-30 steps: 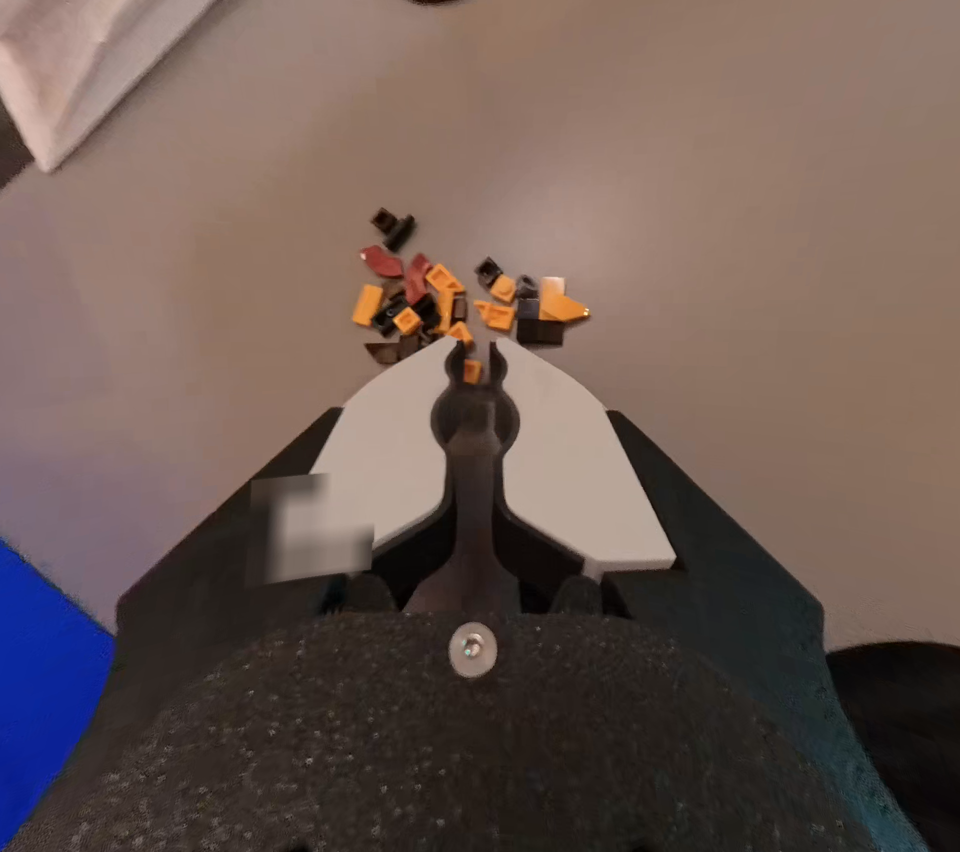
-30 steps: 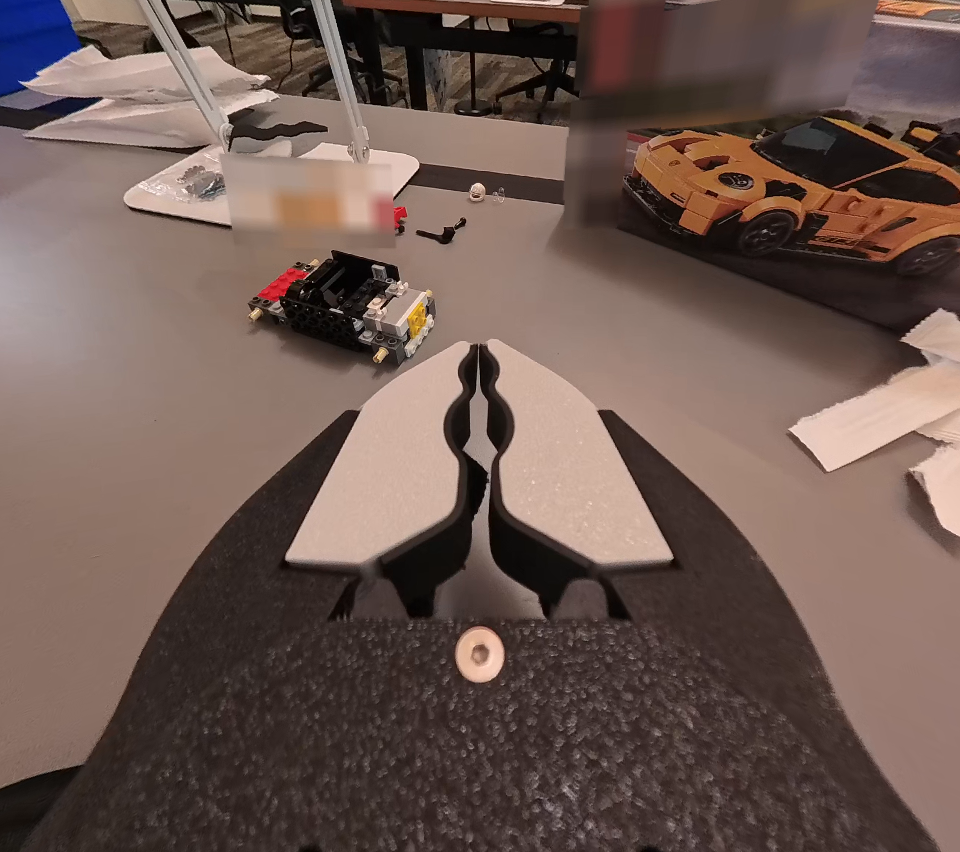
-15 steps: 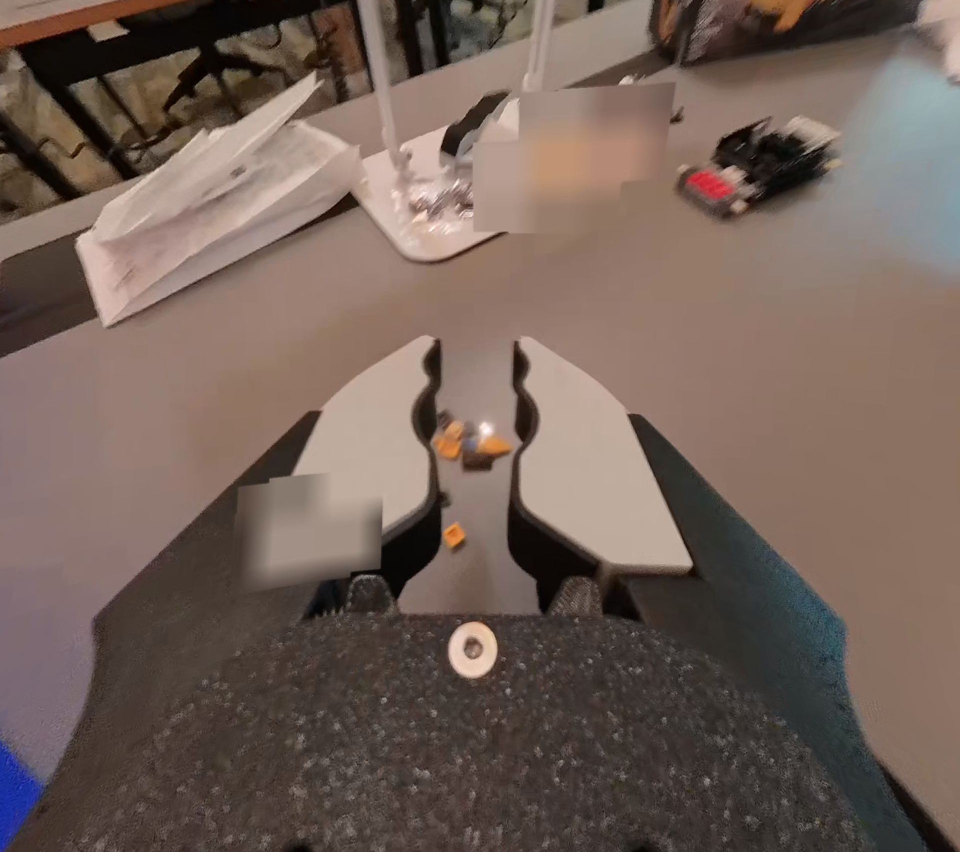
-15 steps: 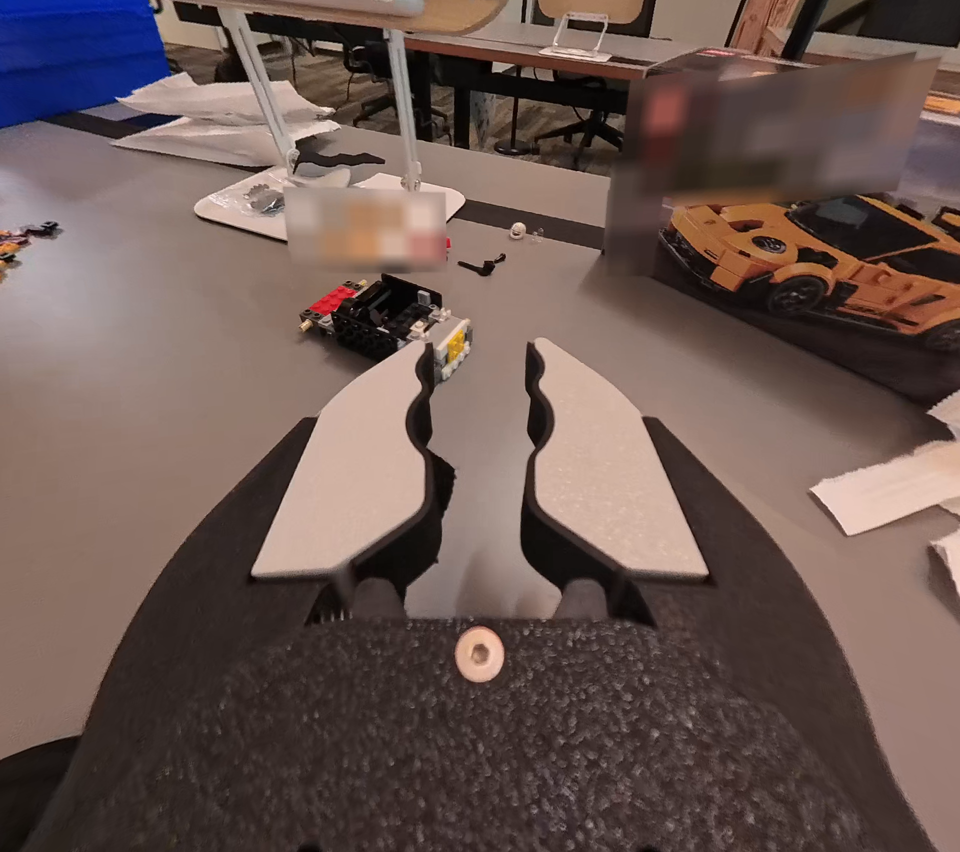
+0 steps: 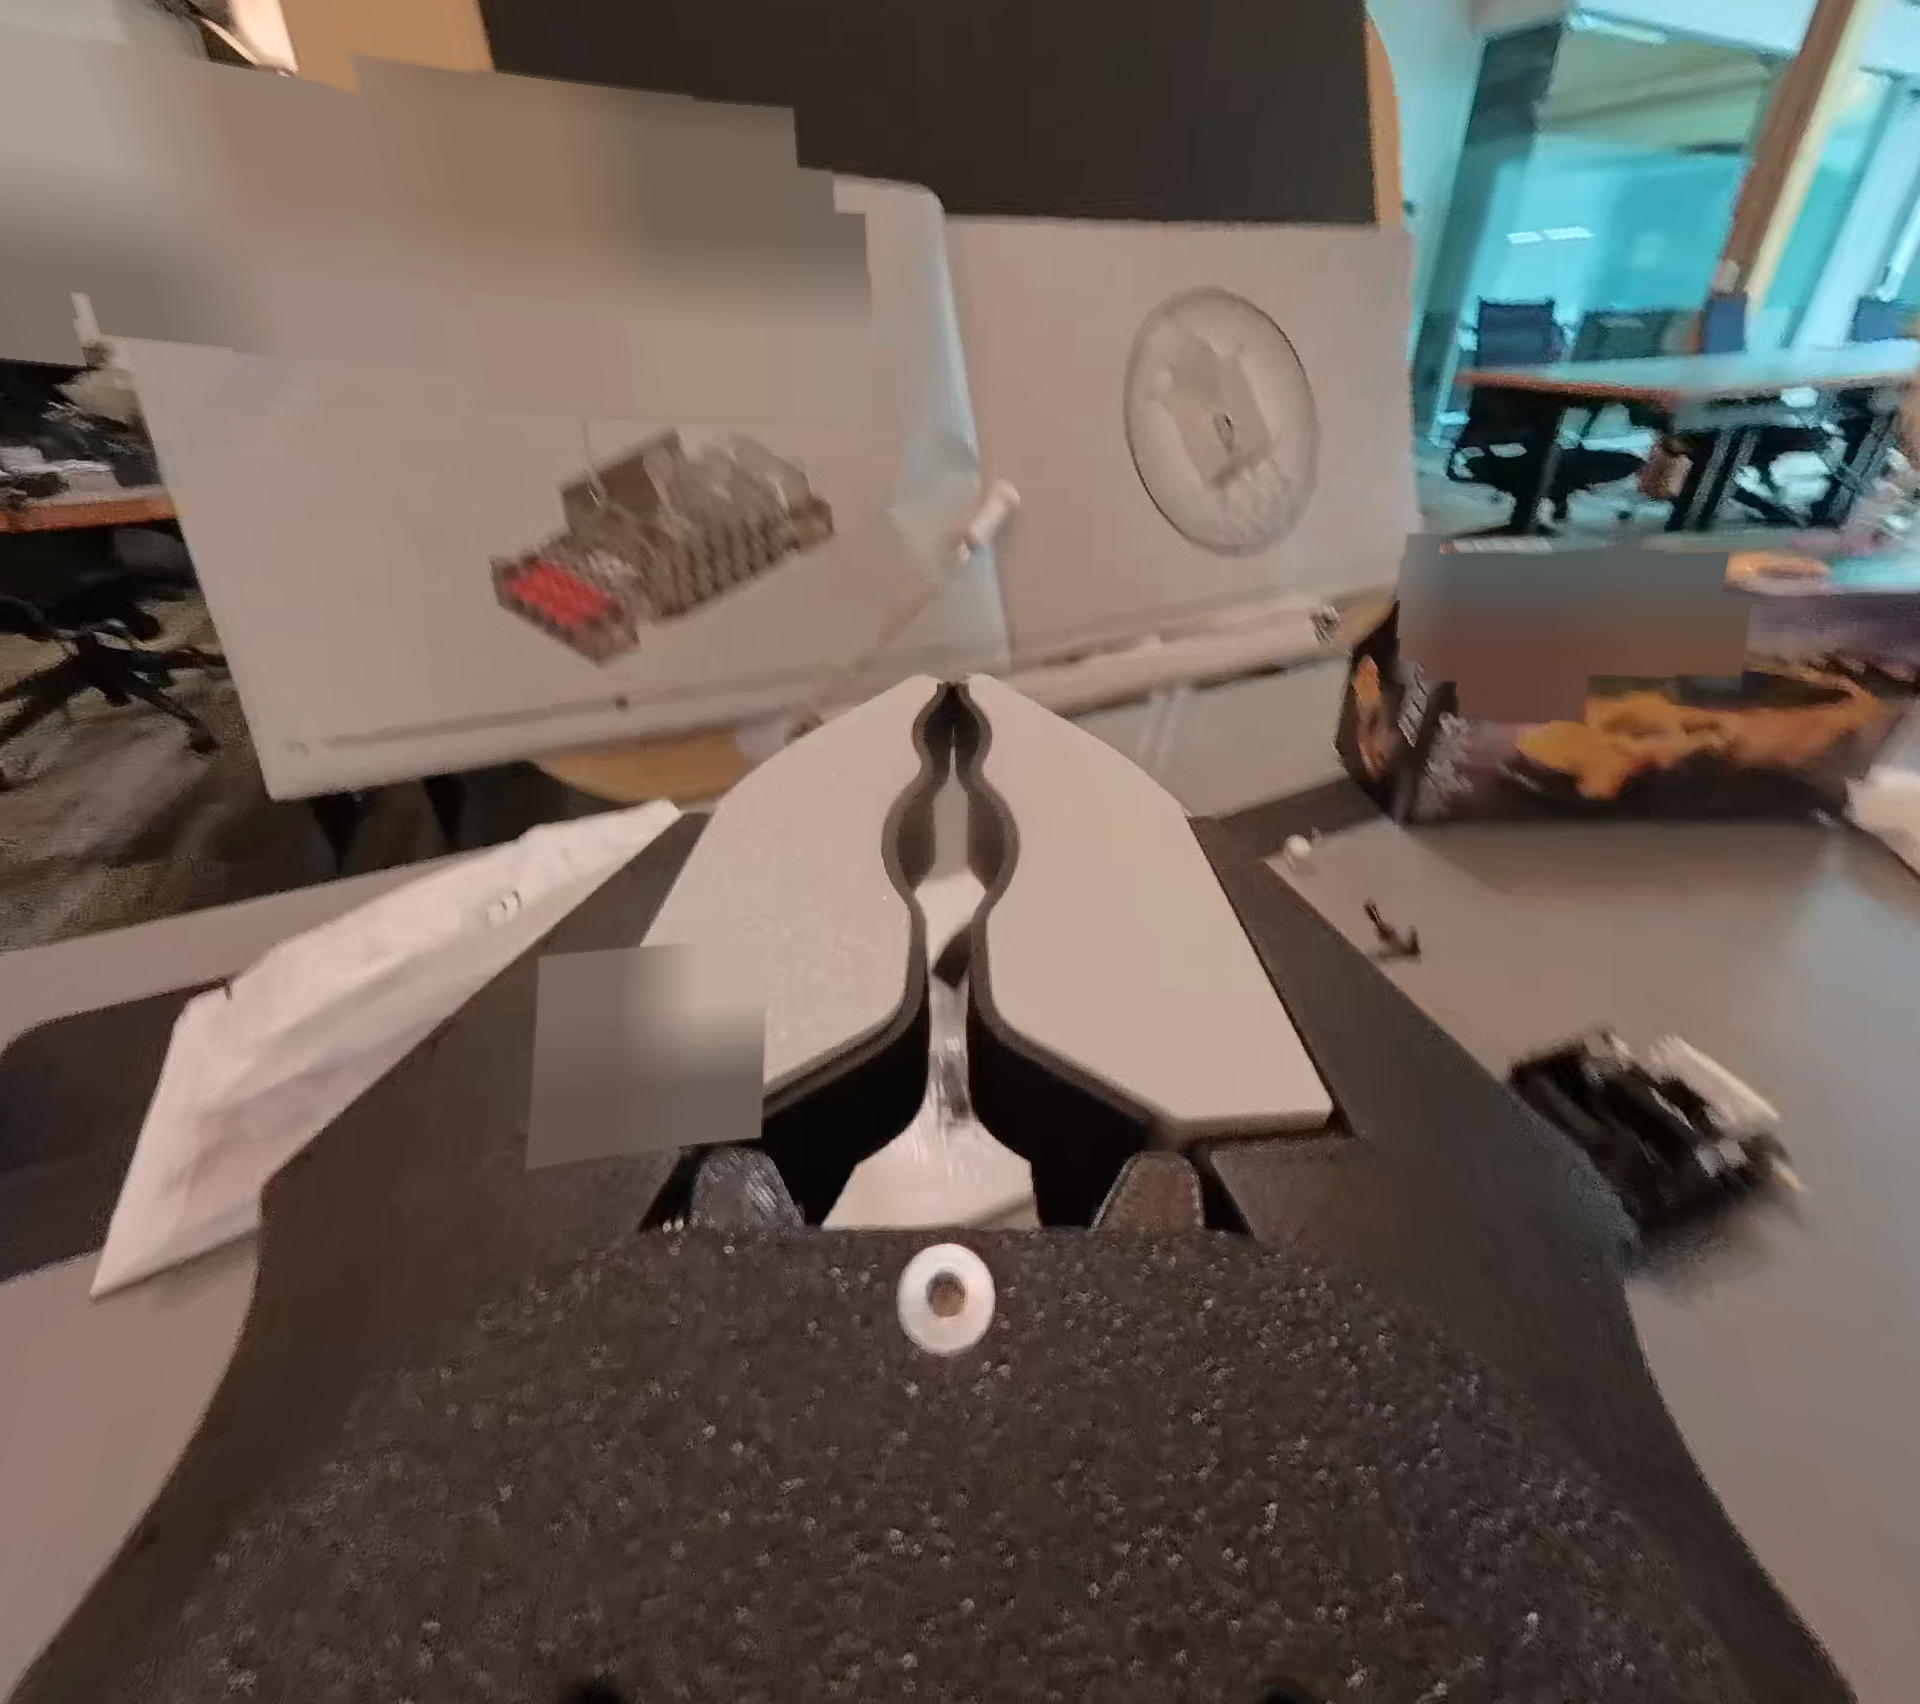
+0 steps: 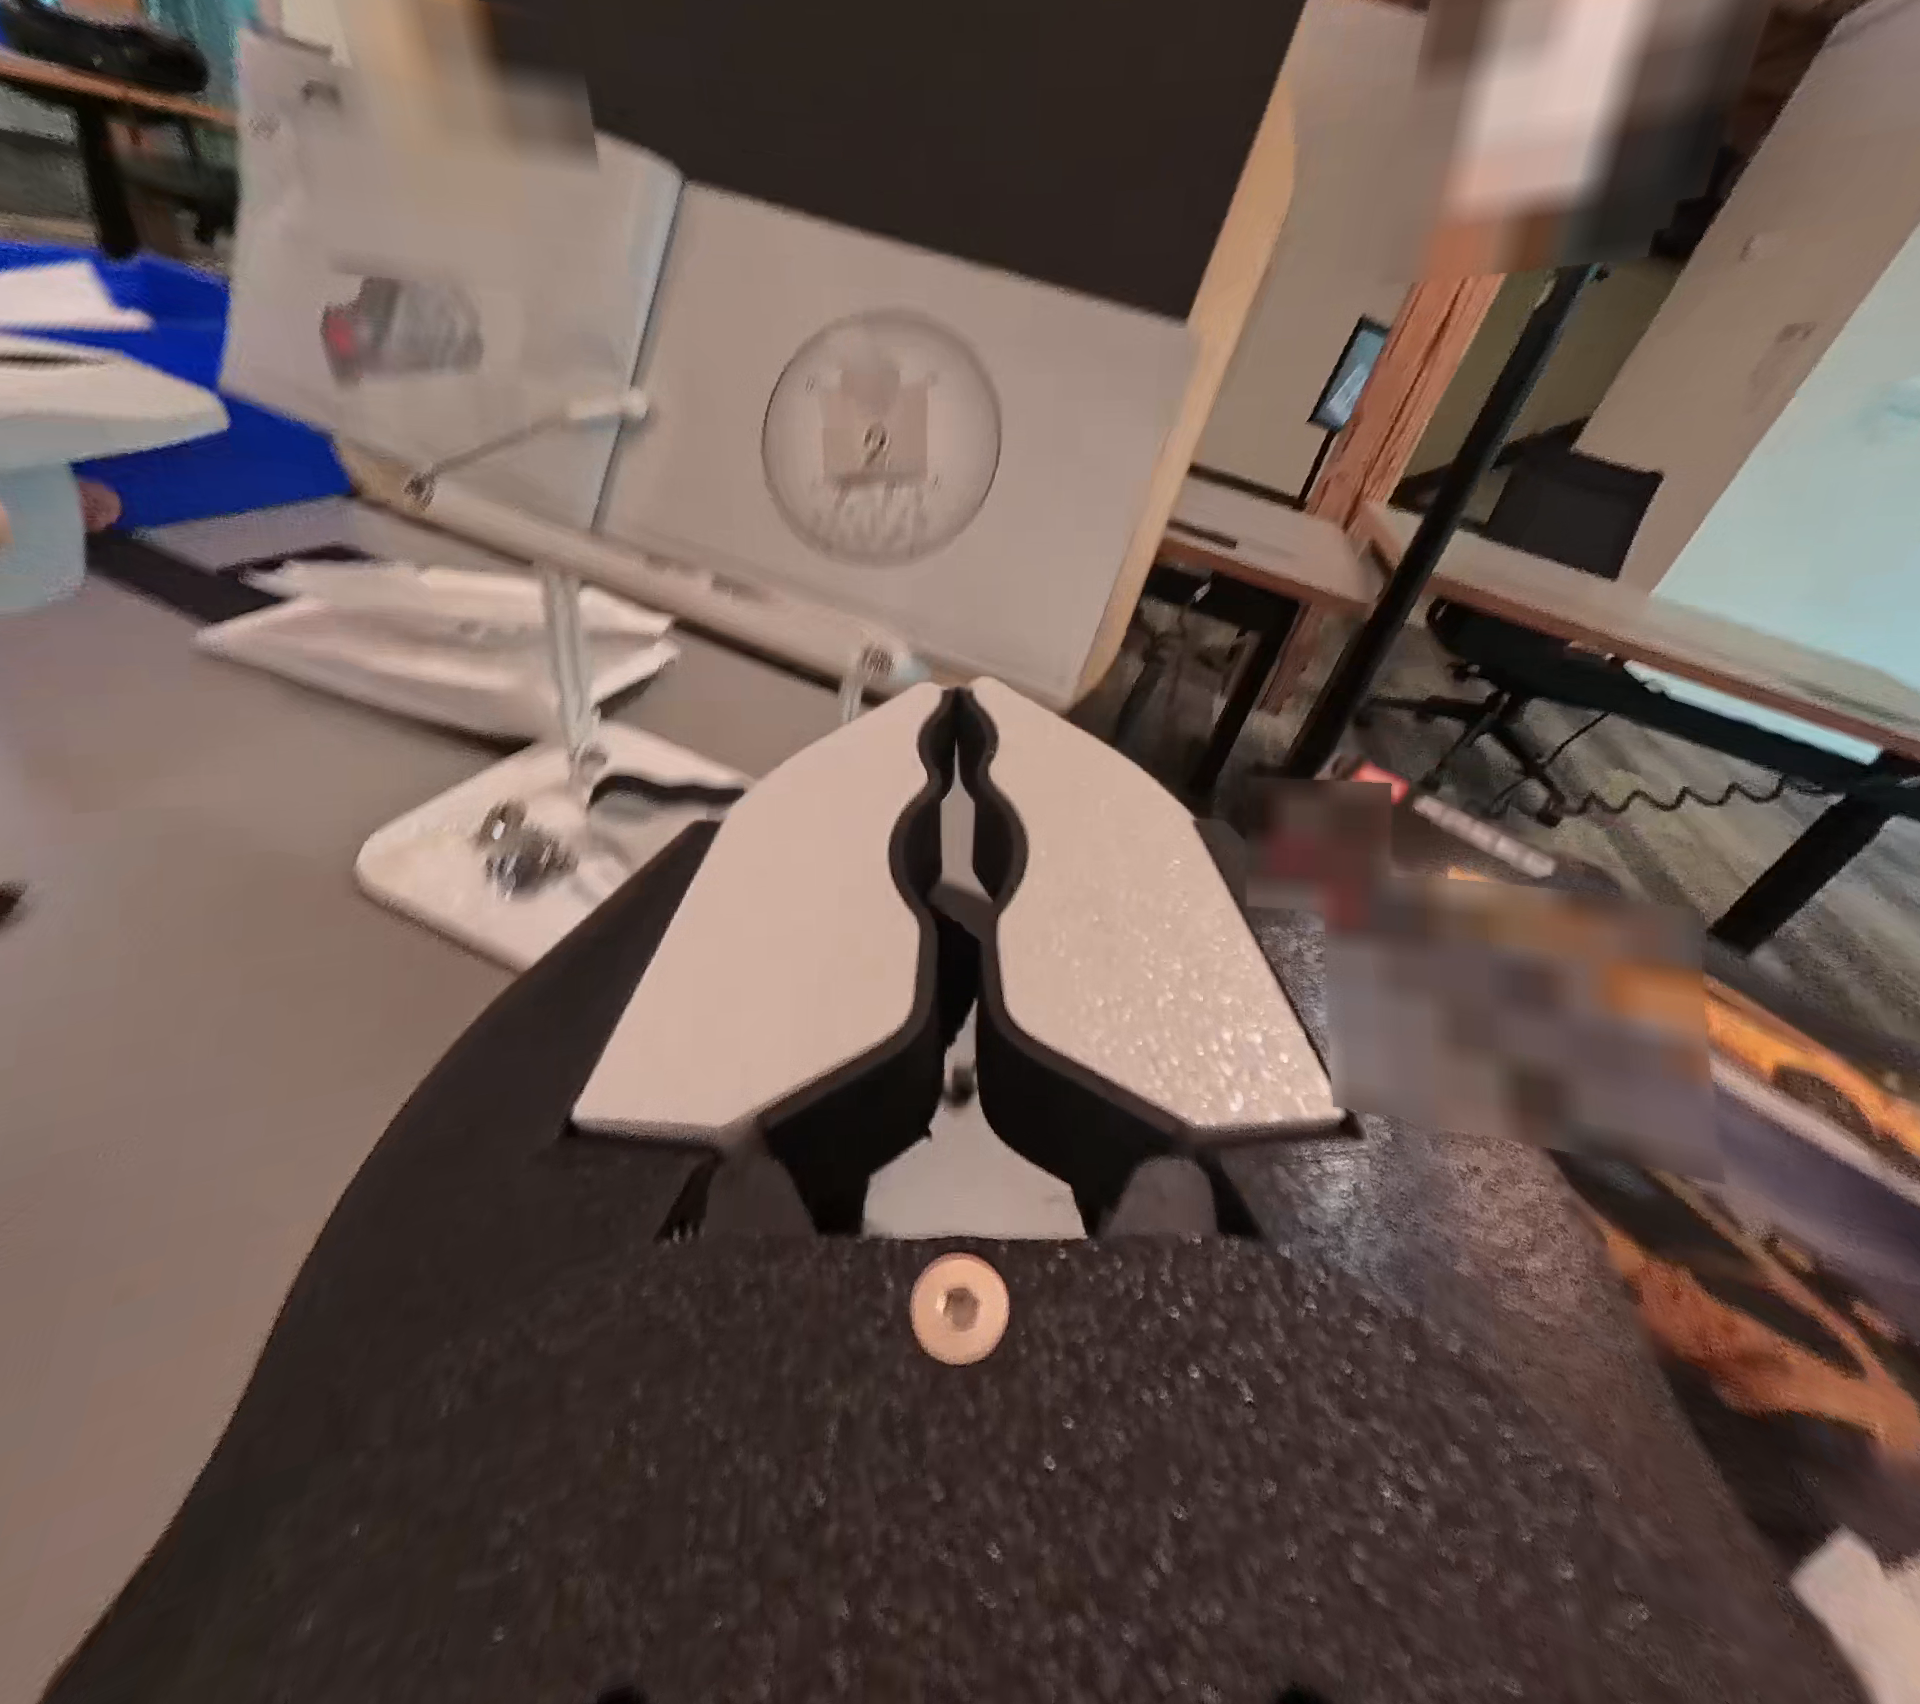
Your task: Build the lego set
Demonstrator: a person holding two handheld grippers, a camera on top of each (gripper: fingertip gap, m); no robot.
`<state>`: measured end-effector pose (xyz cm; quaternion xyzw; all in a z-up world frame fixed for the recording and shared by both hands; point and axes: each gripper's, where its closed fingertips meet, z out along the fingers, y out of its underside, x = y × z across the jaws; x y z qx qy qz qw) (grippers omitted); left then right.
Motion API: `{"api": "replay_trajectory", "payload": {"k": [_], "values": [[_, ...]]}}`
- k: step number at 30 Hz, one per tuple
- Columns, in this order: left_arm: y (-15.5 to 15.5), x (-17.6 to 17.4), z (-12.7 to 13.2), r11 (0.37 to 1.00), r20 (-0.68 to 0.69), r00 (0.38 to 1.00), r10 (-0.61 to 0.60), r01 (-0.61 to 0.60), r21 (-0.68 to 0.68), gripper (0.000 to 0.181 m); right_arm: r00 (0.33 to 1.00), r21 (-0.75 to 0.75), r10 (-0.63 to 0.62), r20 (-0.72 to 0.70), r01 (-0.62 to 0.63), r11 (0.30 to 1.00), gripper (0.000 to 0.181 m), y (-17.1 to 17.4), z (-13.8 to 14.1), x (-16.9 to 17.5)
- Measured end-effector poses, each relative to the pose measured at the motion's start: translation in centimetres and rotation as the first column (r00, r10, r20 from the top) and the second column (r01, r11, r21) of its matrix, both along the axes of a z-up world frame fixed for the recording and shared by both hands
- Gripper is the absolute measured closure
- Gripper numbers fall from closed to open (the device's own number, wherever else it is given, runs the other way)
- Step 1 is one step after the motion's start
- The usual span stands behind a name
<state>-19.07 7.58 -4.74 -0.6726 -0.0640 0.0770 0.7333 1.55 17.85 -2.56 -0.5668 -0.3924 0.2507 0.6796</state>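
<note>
Both grippers now raised toward the instruction booklet (image 5: 582, 553), fingers clenched, empty.

Left gripper (image 5: 951, 698): matt grey finger plates, smooth; body of rough, grainy black plastic. Right gripper (image 6: 956, 698): the same finish. Desk (image 5: 1714, 927): smooth matt grey top. Instruction booklet (image 5: 540, 532): paper. Stand base (image 6: 436, 865): glossy white, with thin metal rods. Box (image 5: 1621, 740): printed cardboard.

Grey table (image 5: 1714, 958): blurred, perhaps half-built model (image 5: 1652, 1124), box (image 5: 1621, 750).
</note>
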Motion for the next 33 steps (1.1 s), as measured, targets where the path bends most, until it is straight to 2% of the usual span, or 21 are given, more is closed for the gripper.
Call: {"api": "replay_trajectory", "payload": {"k": [3, 6, 9, 13, 18, 20, 24, 27, 29, 33], "values": [[1.5, -1.8, 2.2, 0.995, 0.025, 0.997, 0.068, -0.07, 0.065, 0.181, 0.997, 0.018, -0.035, -0.071, 0.037, 0.999, 0.181, 2.3, 3.0, -2.4], [2.3, -2.8, 3.4, 0.991, 0.054, 0.995, 0.081, -0.086, 0.103, 0.181, 0.993, 0.02, -0.059, -0.101, 0.061, 0.998, 0.181, 4.4, 4.6, -4.6], [2.1, -3.3, 3.3, 0.993, -0.027, 0.995, 0.092, -0.089, 0.079, 0.181, 0.99, 0.052, -0.097, -0.105, 0.103, 0.993, 0.18, 6.2, 5.4, -5.8], [1.1, -4.7, 3.5, 0.992, -0.096, 0.988, 0.121, -0.117, 0.04, 0.181, 0.983, 0.061, -0.161, -0.089, 0.167, 0.984, 0.168, 7.9, 4.2, -6.0], [0.9, -5.8, 2.8, 0.992, -0.085, 0.988, 0.129, -0.129, 0.014, 0.175, 0.989, 0.122, -0.146, 0.023, 0.142, 0.982, 0.144, 7.9, 1.3, -7.7], [1.6, -5.2, 2.1, 0.994, -0.107, 0.989, 0.106, -0.109, -0.018, 0.17, 0.992, 0.091, -0.109, 0.065, 0.103, 0.991, 0.134, 7.8, 0.4, -9.1], [3.9, -3.0, 1.0, 0.991, -0.241, 0.97, 0.033, -0.063, -0.119, 0.154, 0.981, 0.167, -0.138, 0.14, 0.113, 0.979, 0.111, 9.0, 1.1, -10.8], [5.5, -2.0, -0.1, 0.984, -0.295, 0.956, -0.012, -0.041, -0.173, 0.154, 0.975, 0.215, -0.161, 0.153, 0.126, 0.969, 0.1, 10.1, 2.9, -11.7], [6.2, -1.5, -0.6, 0.981, -0.274, 0.96, -0.053, -0.001, -0.192, 0.154, 0.966, 0.215, -0.18, 0.184, 0.14, 0.967, 0.096, 11.1, 3.1, -12.2], [6.2, -1.2, -1.0, 0.981, -0.272, 0.96, -0.065, 0.012, -0.192, 0.156, 0.979, 0.15, -0.125, 0.159, 0.101, 0.984, 0.108, 11.1, 2.6, -12.9]]}}
